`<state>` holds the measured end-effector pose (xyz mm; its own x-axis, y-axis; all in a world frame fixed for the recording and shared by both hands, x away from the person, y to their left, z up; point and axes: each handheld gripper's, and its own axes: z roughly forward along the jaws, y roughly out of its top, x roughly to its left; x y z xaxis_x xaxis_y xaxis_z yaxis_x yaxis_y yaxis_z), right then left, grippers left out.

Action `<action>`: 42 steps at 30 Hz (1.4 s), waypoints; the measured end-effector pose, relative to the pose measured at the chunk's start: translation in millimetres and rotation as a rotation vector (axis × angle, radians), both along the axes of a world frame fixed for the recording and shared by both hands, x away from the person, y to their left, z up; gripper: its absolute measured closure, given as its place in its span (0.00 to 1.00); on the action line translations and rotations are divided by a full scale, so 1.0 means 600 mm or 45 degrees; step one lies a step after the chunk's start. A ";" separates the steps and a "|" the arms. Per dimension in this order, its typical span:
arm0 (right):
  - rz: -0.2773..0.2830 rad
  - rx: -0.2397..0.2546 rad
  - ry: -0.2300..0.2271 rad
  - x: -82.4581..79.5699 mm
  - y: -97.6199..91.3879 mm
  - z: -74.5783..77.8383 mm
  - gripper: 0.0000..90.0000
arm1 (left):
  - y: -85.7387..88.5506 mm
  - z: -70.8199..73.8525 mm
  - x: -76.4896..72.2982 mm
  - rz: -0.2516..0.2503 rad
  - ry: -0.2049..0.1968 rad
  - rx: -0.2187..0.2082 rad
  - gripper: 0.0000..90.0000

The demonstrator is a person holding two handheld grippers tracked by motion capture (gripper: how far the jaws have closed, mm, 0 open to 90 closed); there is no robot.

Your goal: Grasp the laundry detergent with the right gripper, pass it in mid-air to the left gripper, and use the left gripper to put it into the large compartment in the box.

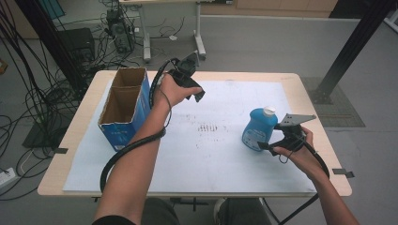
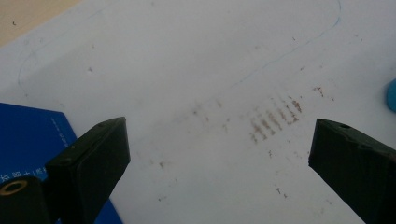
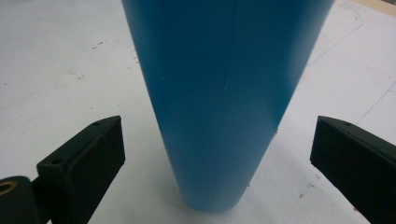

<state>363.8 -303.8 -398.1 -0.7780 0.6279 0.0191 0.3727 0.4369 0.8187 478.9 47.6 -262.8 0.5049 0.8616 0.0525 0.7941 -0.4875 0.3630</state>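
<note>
Right gripper (image 1: pixel 274 143) approaching an upright blue bottle (image 1: pixel 257 129) at the desk's right.

Its jaws stand wide, one on each side of the bottle's lower body and apart from it; the left gripper (image 1: pixel 195 91), jaws also wide and empty, hangs beside the open cardboard box (image 1: pixel 126 105). The bottle's long axis is vertical, white cap (image 1: pixel 268 111) up. Smooth, probably slippery plastic; grip the body at mid-height.

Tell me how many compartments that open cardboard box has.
2. The cardboard box at the table's left side has a far compartment and a near compartment, split by a divider. Both look empty, though their floors are partly hidden.
</note>
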 end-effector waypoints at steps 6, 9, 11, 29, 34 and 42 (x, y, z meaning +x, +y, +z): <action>-0.013 0.027 -0.022 0.000 0.005 -0.005 0.02 | -0.001 -0.001 0.000 -0.002 0.003 0.000 0.06; -0.020 0.039 -0.034 0.000 0.006 -0.008 0.02 | -0.001 -0.001 0.000 -0.001 0.004 -0.002 0.06; -0.027 0.051 -0.046 0.001 0.008 -0.009 0.02 | -0.002 -0.001 0.000 -0.001 0.005 -0.002 0.06; -0.035 0.102 -0.099 0.008 0.024 -0.008 0.02 | 0.002 -0.002 0.000 0.001 0.004 -0.001 0.06; -0.036 0.113 -0.110 0.008 0.024 -0.006 0.01 | 0.001 -0.002 0.001 -0.003 0.004 -0.001 0.06; -0.034 0.120 -0.127 0.009 0.026 -0.005 0.01 | 0.002 -0.002 0.001 -0.008 0.003 -0.002 0.06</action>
<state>369.1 -288.4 -401.2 -0.7622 0.6473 0.0025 0.2979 0.3473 0.8892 479.5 48.6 -264.0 0.5103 0.8586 0.0499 0.7919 -0.4917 0.3620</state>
